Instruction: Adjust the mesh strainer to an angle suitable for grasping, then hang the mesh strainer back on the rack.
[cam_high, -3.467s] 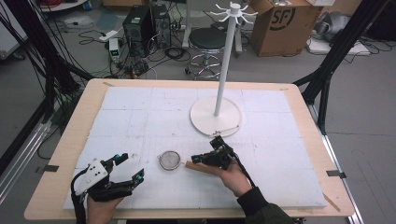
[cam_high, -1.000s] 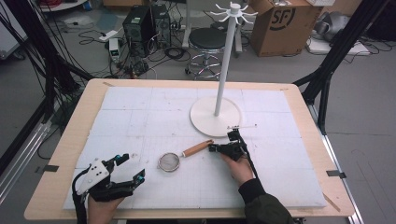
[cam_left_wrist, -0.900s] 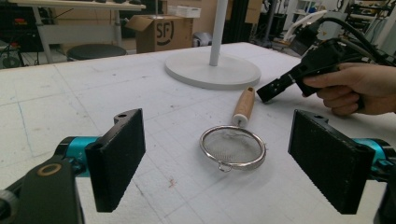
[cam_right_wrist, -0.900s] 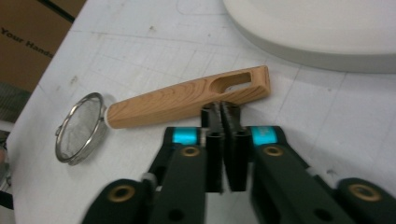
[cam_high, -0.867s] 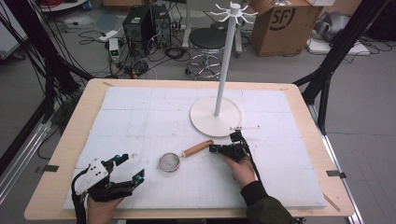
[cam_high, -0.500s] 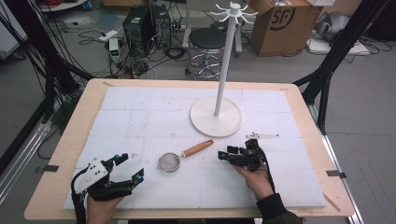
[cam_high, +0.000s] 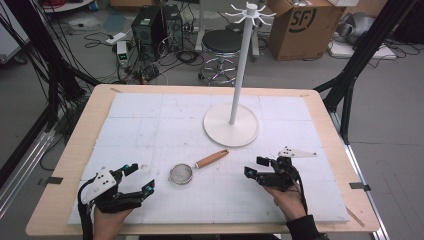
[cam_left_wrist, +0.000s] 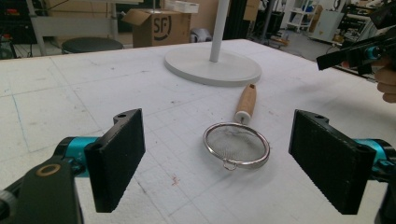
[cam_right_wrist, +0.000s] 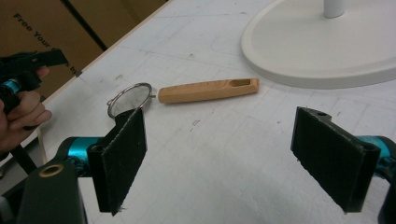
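While a cardboard box (cam_high: 305, 22) at upper right reads "SF", the right gripper (cam_high: 260, 167), jaws just opened wide and empty, has left the strainer (cam_high: 197, 167); the left gripper (cam_high: 141, 178) gapes wide.

A strainer (cam_high: 199, 167) lies on the mat (cam_high: 150, 125) that covers the table (cam_high: 80, 150), near the front edge, its handle pointing toward the stand (cam_high: 232, 122) behind it and to the right. The left gripper (cam_high: 137, 177) sits left of the strainer at the front; the right gripper (cam_high: 257, 167) sits right of it, in front of the stand's base. A stool (cam_high: 222, 47) and a box (cam_high: 300, 25) stand on the floor behind the table.
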